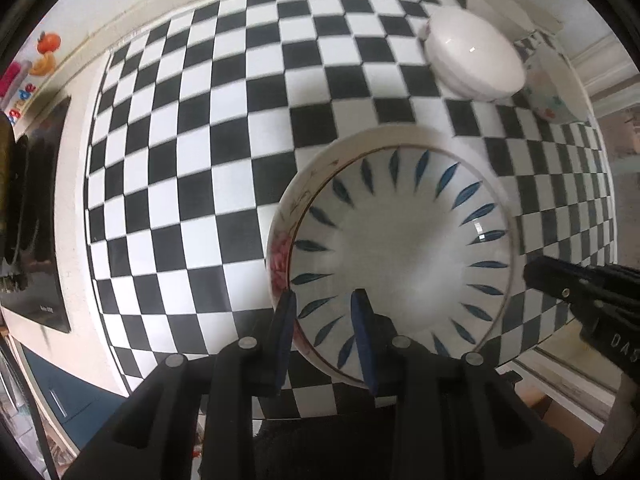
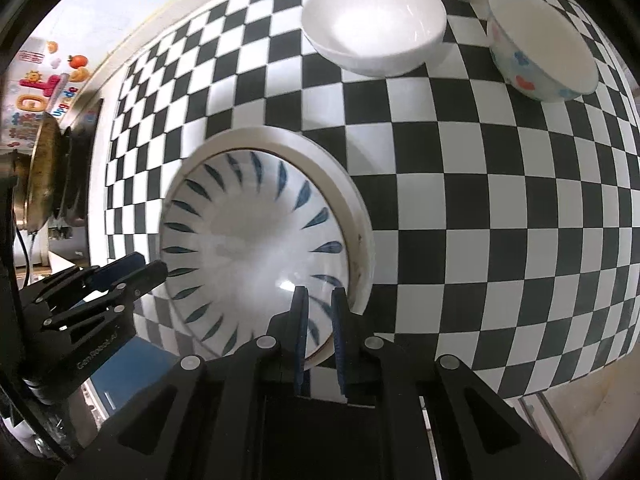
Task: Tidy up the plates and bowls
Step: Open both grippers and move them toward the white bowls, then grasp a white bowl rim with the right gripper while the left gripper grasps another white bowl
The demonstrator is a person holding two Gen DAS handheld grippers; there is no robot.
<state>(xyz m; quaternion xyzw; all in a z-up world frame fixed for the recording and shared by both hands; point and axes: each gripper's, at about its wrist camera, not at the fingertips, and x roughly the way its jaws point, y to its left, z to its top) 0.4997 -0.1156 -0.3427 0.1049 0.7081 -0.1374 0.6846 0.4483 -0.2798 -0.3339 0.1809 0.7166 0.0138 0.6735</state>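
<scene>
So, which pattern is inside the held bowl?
Blue leaf-shaped strokes radiating on white inside the bowl; left wrist view shows it best.

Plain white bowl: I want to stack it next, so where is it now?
The plain white bowl sits on the checkered table at the right wrist view's top, left of the flowered bowl, beyond the held blue-leaf bowl.

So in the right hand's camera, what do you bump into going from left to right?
Fruit stickers on the wall → the left gripper → the blue-leaf bowl with the right gripper pinching its rim → the plain white bowl → the bowl with coloured spots, all over the checkered table.
</scene>
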